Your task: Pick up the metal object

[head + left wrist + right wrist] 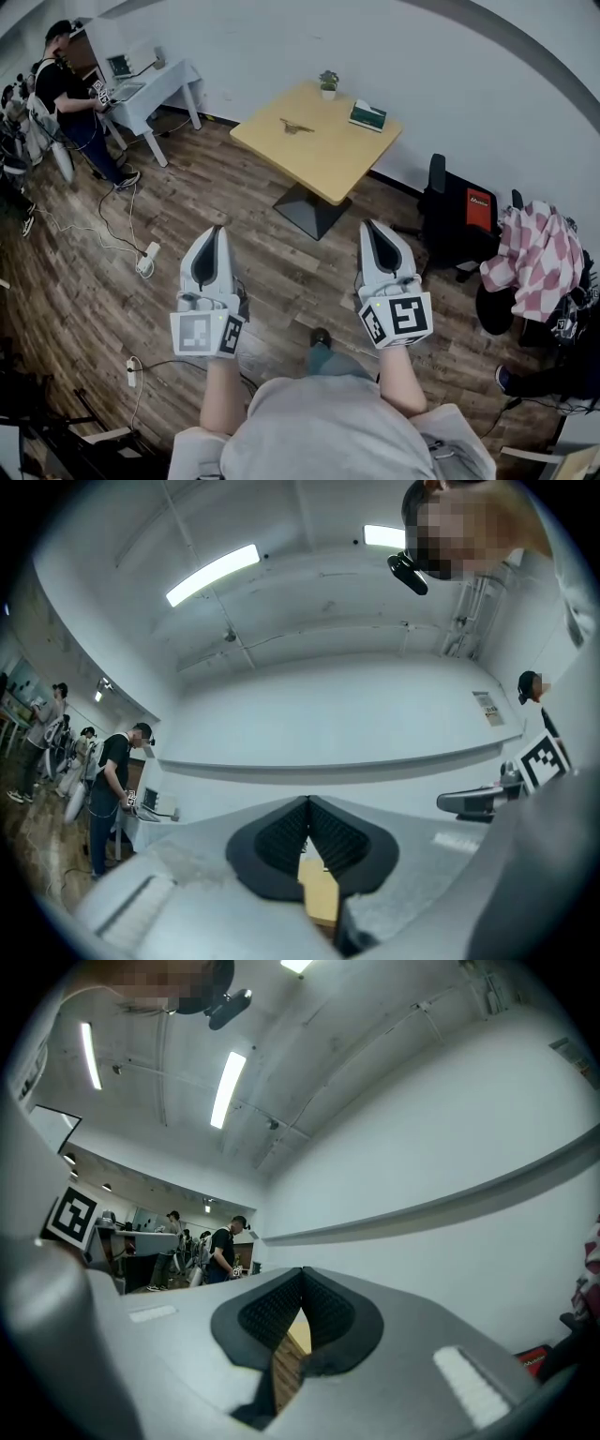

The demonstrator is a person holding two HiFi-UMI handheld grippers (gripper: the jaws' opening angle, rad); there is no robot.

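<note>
A small metal object [296,126] lies near the middle of the square wooden table [328,155] far ahead of me. My left gripper [218,230] and right gripper [368,226] are held side by side above the wooden floor, well short of the table. Both are shut with nothing between the jaws. In the left gripper view the closed pads [307,808] meet at the tip, with a sliver of the table [319,891] showing below them. The right gripper view shows its closed pads [302,1279] tip to tip, pointing at the white wall.
A small potted plant [328,84] and a green book [367,114] sit on the table's far side. A black chair [455,220] and checked cloth [539,258] stand right. A person [70,98] works at a white desk [155,89] far left. Cables and power strips [145,260] lie on the floor.
</note>
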